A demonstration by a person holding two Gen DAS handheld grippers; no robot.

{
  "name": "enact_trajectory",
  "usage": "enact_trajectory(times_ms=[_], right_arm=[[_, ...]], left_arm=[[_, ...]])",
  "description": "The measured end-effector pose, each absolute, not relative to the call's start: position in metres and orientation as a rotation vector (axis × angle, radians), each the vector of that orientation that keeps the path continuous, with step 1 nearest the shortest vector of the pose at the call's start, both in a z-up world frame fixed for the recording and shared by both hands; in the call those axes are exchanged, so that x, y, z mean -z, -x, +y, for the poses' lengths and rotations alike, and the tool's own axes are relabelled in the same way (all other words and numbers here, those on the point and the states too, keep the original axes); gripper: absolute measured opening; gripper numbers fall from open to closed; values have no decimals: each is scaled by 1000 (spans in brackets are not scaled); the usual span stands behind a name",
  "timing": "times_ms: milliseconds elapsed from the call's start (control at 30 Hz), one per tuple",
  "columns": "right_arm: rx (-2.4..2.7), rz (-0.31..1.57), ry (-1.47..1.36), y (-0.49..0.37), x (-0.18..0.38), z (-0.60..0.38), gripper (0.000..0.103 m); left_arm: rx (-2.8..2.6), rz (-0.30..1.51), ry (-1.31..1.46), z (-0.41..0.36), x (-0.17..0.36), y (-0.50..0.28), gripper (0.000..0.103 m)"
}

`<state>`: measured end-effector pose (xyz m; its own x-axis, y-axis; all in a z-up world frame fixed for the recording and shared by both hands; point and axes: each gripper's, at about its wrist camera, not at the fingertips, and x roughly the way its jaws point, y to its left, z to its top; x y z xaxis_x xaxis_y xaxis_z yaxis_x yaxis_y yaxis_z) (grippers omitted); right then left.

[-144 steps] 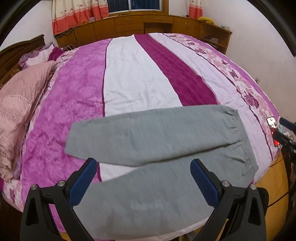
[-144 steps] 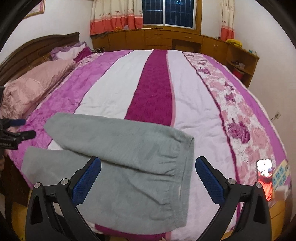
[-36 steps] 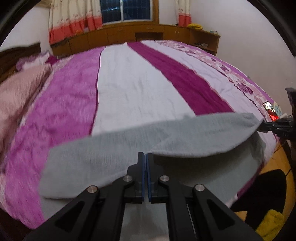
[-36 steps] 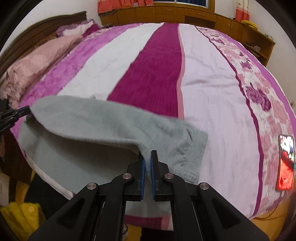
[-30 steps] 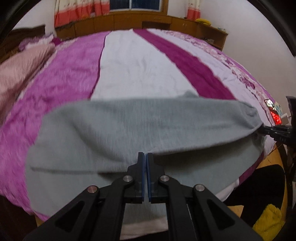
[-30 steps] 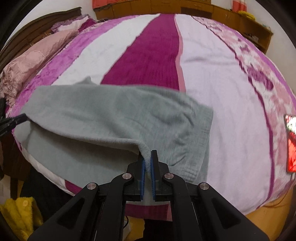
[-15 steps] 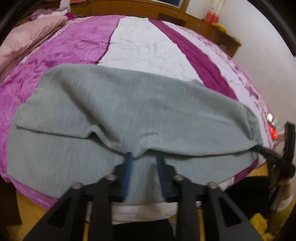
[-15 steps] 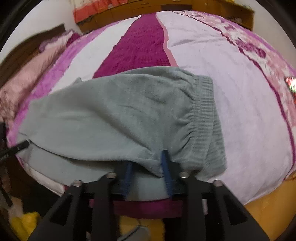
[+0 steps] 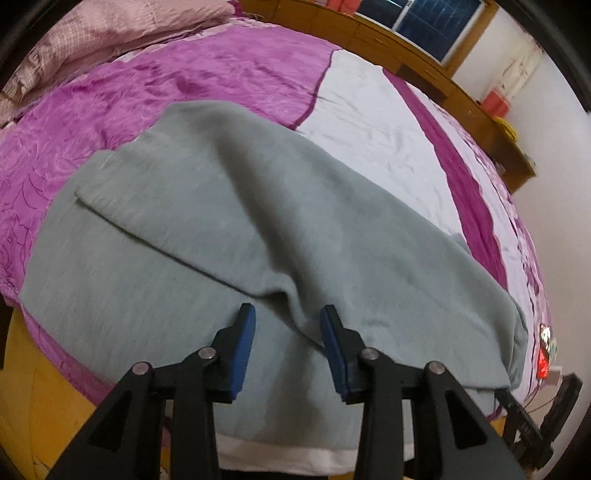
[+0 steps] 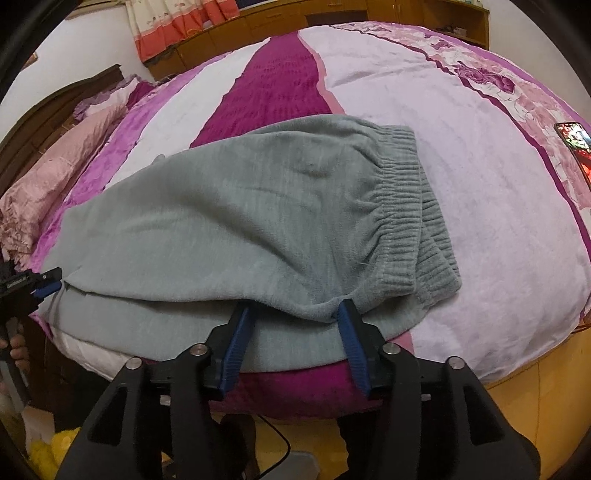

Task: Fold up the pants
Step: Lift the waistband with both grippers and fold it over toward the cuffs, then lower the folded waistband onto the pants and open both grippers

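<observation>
Pants (image 9: 258, 221) lie on the bed (image 9: 369, 110), one leg laid over the other; left gripper (image 9: 288, 325) jaws apart, right gripper (image 10: 291, 314) jaws opening, nothing clamped; next, probably folding crosswise.

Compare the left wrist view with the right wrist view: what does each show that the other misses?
Left wrist only: the grey fleece pants' leg end, where the top leg's cuff edge lies short of the lower one, and a dark window.

Right wrist only: the ribbed elastic waistband, the orange-trimmed curtain, and the left gripper at the far end.

Both: the striped purple bedspread, pink pillow, and pants folded leg over leg, released; the right gripper is opening.
</observation>
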<state>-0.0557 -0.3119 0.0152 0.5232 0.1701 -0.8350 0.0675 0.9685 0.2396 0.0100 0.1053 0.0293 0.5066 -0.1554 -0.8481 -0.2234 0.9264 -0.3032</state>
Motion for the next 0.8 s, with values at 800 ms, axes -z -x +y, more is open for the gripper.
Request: enact_trajectory(times_ms=[800], right_arm=[[-40, 971, -789, 72, -14, -363, 47]], left_arm=[[-168, 1040, 488, 118, -21, -16, 37]])
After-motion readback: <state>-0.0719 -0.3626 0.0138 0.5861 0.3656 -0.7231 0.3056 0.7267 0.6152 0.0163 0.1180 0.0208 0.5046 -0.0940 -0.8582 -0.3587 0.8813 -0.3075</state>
